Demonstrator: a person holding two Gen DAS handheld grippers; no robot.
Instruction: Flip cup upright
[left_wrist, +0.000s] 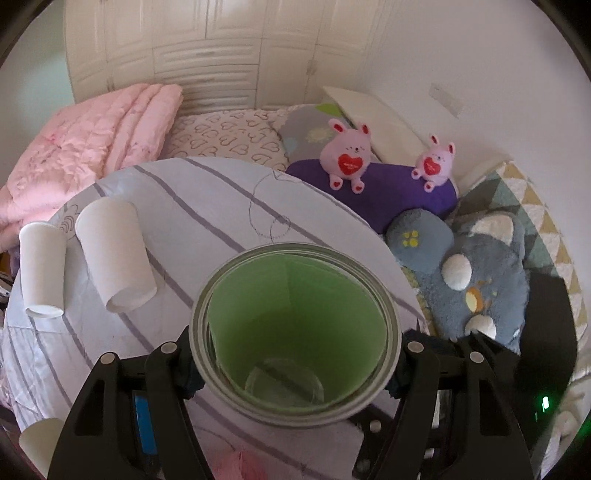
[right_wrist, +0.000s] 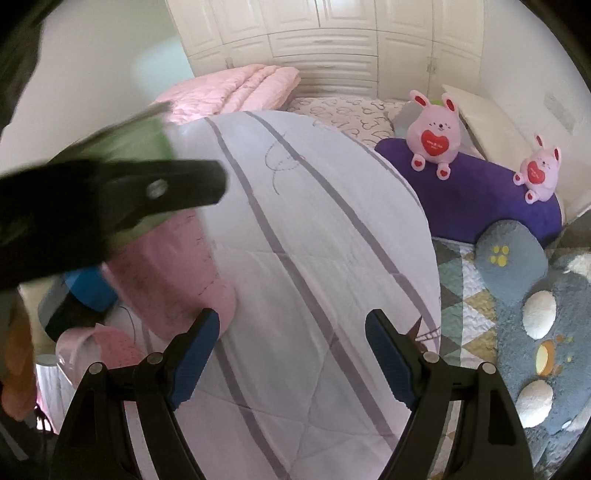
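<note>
Bedroom clutter surrounds my work surface: a round table under a pale cloth with grey stripes, a pink quilt folded behind it, and two pink plush rabbits sitting on a purple cushion against the wall. My left gripper is clamped on the green-lined glass cup, one finger pressed to each side of its wall just below the rim. From the left wrist view I look straight down the mouth to the clear base, so the opening faces back along my fingers rather than plainly toward the ceiling; I judge the flip to be under way but unfinished, with the cup lifted off the cloth or nearly so, though I cannot tell whether any part of it touches the table. What is left, as I read it, is to finish the turn until the base points down, set it on the cloth and let go. Two white paper cups lie on their sides at the far left of the table, well apart from mine, and another shows at the lower left edge. My right gripper hangs empty over the cloth with its blue-padded fingers spread wide, holding nothing; its camera catches my left tool as a dark blur with the green cup at the upper left.
</note>
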